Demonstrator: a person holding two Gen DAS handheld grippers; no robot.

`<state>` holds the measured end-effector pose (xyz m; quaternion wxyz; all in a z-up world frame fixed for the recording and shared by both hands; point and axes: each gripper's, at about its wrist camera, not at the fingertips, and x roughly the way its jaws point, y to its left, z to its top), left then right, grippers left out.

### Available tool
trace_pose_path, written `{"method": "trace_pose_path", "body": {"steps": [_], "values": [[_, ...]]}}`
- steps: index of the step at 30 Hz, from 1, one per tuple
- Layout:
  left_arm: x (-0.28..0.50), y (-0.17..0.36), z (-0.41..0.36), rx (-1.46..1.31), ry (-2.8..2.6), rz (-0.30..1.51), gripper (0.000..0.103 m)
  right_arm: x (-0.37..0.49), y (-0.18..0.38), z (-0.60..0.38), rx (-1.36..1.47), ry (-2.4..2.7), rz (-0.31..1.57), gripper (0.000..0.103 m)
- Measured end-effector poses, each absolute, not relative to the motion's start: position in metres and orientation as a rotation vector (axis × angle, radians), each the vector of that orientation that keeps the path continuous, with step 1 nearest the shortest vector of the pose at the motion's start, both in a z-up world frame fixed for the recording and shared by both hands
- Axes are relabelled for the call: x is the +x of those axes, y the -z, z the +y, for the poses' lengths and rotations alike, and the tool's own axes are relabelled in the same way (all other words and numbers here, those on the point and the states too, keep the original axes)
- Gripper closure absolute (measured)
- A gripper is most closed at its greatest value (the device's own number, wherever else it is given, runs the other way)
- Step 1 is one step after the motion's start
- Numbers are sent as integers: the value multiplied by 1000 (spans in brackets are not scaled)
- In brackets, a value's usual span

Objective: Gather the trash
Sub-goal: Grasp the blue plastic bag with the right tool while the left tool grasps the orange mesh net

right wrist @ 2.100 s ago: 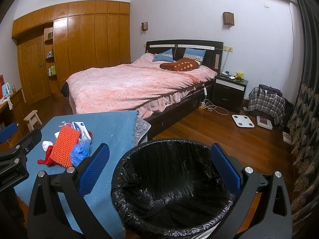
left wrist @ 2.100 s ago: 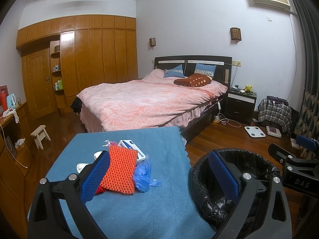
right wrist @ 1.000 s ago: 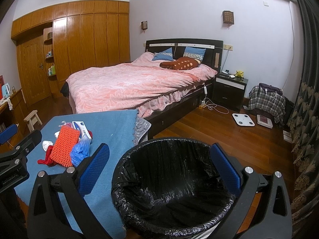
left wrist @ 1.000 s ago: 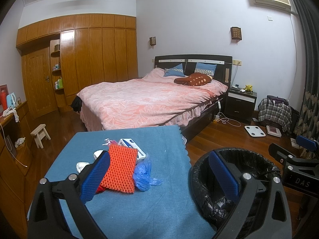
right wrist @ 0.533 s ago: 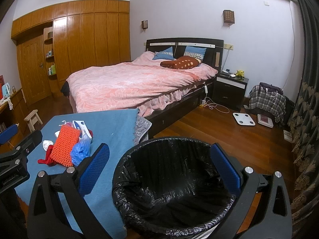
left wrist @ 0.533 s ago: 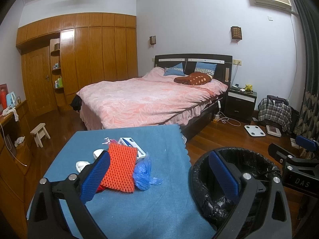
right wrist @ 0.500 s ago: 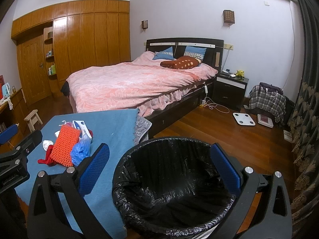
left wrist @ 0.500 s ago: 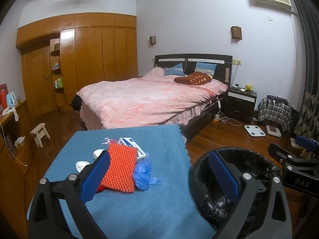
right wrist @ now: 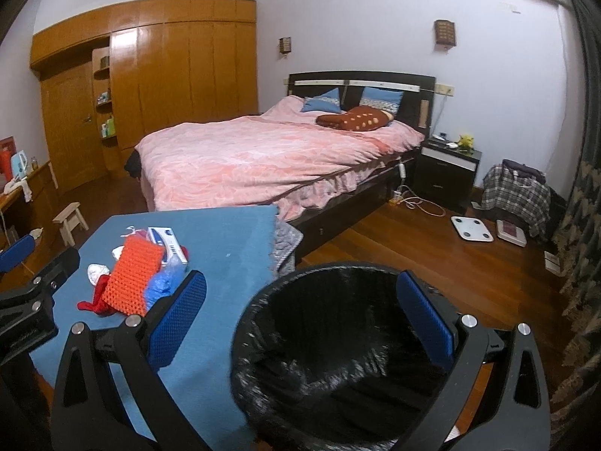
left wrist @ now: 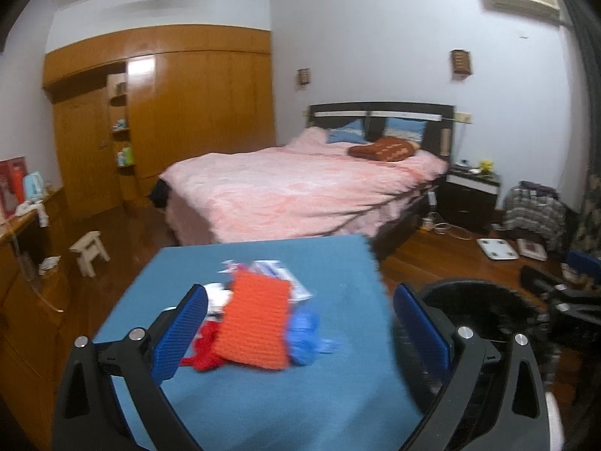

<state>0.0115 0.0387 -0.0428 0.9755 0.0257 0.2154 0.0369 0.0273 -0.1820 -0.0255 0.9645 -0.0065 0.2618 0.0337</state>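
A pile of trash lies on the blue-covered table (left wrist: 338,263): an orange mesh piece (left wrist: 255,323) on top, a red scrap (left wrist: 204,349), a crumpled blue bag (left wrist: 306,330), a white-and-blue box (right wrist: 167,242) and a white wad (right wrist: 97,272). My left gripper (left wrist: 300,330) hovers open just before the pile, holding nothing. A bin lined with a black bag (right wrist: 338,345) stands right of the table. My right gripper (right wrist: 304,319) is open above the bin's rim, empty.
A pink-covered bed (right wrist: 263,154) fills the room beyond the table. A small wooden stool (left wrist: 88,251) and a wooden counter (left wrist: 22,225) are at the left. A nightstand (right wrist: 447,173), a scale (right wrist: 471,228) and a plaid bag (right wrist: 514,191) sit on the wood floor at the right.
My left gripper has moved forward and left toward the pile, which now looks nearer and blurred. The right gripper shifted slightly. Both stay open.
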Motion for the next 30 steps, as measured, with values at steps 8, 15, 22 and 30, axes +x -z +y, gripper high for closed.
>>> {"method": "trace_pose_path", "body": {"steps": [8,15,22,30], "values": [[35,76,110,40,-227,502,6,69,53,-120,-13,-206,571,5],[52,106,154,25,-298,555,6,109,99,-75,-50,-249,636,5],[69,127,173,6,-313,593,6,141,146,-41,-85,-281,735,15],[84,145,188,-14,-330,639,11,153,156,-17,-101,-333,756,21]]}}
